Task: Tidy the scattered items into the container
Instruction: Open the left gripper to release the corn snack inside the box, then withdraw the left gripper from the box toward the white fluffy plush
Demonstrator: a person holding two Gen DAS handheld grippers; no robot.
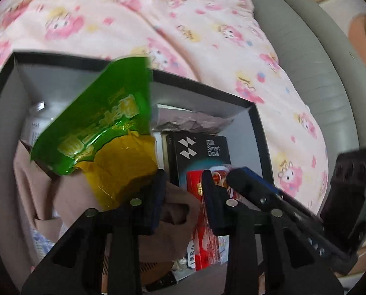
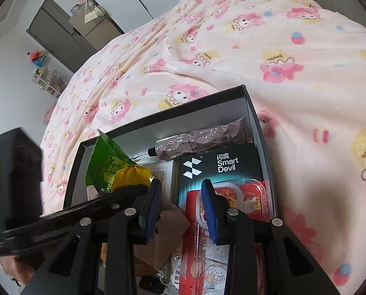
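left gripper (image 1: 183, 191) and right gripper (image 2: 181, 206) both gape wide over the box (image 2: 253, 113); green packet (image 1: 97, 123) inside.

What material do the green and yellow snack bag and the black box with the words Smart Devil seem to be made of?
The green and yellow snack bag looks like thin glossy plastic film: it is translucent, crinkled and shows bright glints. The black box with the words Smart Devil looks like matte printed cardboard, judging by its flat faces and sharp edges, though I cannot be sure.

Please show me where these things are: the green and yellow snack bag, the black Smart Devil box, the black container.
Green and yellow plastic snack bag (image 1: 94, 132), left wrist view, green front.
Black Smart Devil cardboard box (image 2: 222, 164), right wrist view, printed name.
Black rectangular container (image 2: 253, 113), right wrist view, right wall.
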